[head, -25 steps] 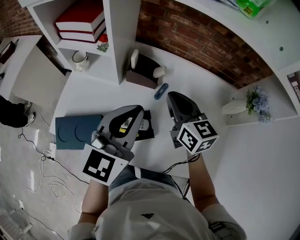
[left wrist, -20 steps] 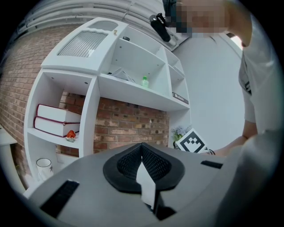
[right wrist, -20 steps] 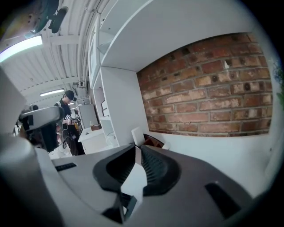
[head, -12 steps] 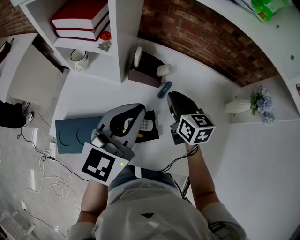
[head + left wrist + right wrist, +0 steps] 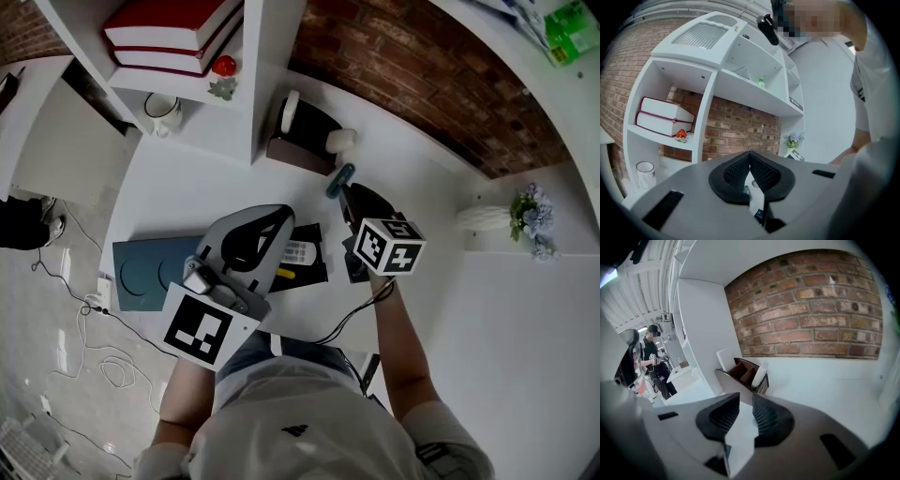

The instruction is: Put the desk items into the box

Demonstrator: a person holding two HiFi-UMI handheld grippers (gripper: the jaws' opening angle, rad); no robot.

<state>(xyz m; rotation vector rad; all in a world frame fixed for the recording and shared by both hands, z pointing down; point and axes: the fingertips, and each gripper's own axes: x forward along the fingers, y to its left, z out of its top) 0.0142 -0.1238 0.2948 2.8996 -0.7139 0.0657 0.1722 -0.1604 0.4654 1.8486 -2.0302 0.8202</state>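
A brown desk box [image 5: 302, 141] [image 5: 743, 376] stands at the back of the white desk [image 5: 187, 187], with white items standing in its compartments. A small blue pen-like item [image 5: 339, 180] lies just in front of it. My right gripper [image 5: 350, 192] [image 5: 746, 401] points at the box, its tip right beside the blue item; its jaws are opening and only bare desk shows between them. My left gripper [image 5: 279, 221] [image 5: 750, 154] is shut with nothing held, hovering over a black item [image 5: 309, 262] that carries a white label and something yellow.
A blue-grey pad [image 5: 145, 272] lies at the desk's left. The shelf unit holds red books [image 5: 164, 37], a red figurine [image 5: 223, 67] and a white mug [image 5: 161, 114]. A vase of flowers [image 5: 525, 211] stands right. A cable [image 5: 352, 319] trails from the right gripper.
My right gripper has edged forward, closer to the blue item and the box. The left gripper has stayed over the black item.
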